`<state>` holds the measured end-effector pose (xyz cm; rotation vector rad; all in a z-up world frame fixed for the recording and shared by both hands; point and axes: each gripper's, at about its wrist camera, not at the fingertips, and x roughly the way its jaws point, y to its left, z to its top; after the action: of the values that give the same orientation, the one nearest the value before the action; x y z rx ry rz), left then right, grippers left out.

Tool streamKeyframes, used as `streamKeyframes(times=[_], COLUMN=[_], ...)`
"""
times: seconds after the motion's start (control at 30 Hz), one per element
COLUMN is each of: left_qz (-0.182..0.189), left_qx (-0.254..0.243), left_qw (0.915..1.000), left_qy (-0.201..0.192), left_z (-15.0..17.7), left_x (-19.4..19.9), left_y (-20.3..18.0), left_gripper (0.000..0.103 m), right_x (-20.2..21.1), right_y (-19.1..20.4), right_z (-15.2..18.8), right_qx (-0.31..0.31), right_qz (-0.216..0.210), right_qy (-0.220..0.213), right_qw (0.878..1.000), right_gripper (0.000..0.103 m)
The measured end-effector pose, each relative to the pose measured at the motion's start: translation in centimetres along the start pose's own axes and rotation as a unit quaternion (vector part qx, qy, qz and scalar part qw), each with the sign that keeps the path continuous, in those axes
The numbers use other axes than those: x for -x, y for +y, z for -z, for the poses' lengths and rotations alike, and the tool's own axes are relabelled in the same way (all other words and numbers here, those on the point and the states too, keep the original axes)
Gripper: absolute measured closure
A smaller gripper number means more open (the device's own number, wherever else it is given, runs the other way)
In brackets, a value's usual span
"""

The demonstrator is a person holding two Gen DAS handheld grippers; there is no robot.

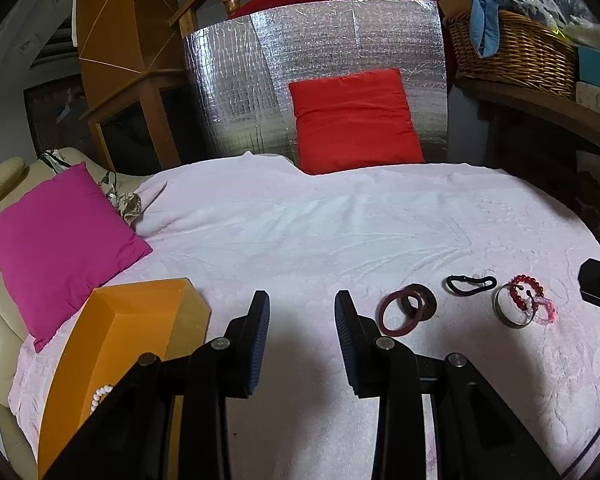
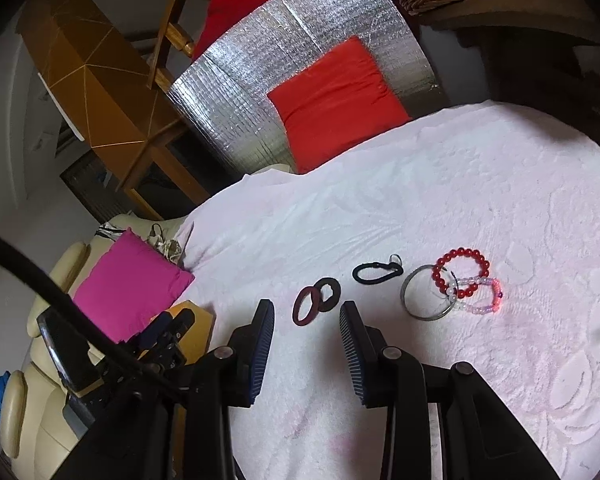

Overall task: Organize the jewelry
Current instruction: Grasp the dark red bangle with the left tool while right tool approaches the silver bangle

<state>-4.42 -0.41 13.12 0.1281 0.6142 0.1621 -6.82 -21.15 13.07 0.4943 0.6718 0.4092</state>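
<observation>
Both grippers, left gripper and right gripper, are hovering with jaws spread, empty. Bangles, black tie and bead bracelets are lying right of the orange box. Risk: tangled bracelets lifting together, snagging the blanket.

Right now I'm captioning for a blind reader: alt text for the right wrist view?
Open right gripper hovers over a pale pink blanket, near two dark rings. Beyond lie a black loop, a metal bangle, and red beads. The left gripper is at lower left.
</observation>
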Motion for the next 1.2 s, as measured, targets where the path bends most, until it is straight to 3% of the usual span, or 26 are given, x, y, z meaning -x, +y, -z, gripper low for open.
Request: streamKeyframes(times=[0.63,0.67,0.73,0.93,1.2], left_qz=[0.0,0.003,0.016,0.081,0.106], left_qx=[-0.008,-0.009,-0.007,0.013,0.01], left_qw=[0.9999,0.9998,0.9989,0.9856,0.9782], left_qy=[0.013,0.02,0.043,0.148,0.178], left_z=[0.1,0.2,0.5,2.3,2.8], left_x=[-1.2,-1.6,-2.7,-7.2,-10.0], left_y=[-0.5,-0.6,-0.6,-0.8,-0.9], left_gripper=[0.067,0.056,0.045,0.046,0.046], right_x=[-1.7,-1.8,-1.9,-2.7,-5.5], right_y=[-1.5,-1.6,-2.2,-6.3,-9.6], right_z=[-0.3,-0.3,-0.6,-1.9,-2.2], right_qx=[-0.017,-0.018,-0.02,-0.072,-0.114], right_qz=[-0.005,-0.004,0.001,0.035,0.079], right_qy=[0.014,0.016,0.02,0.041,0.085], right_qw=[1.0,1.0,1.0,0.996,0.987], right_gripper=[0.066,0.066,0.066,0.066,0.066])
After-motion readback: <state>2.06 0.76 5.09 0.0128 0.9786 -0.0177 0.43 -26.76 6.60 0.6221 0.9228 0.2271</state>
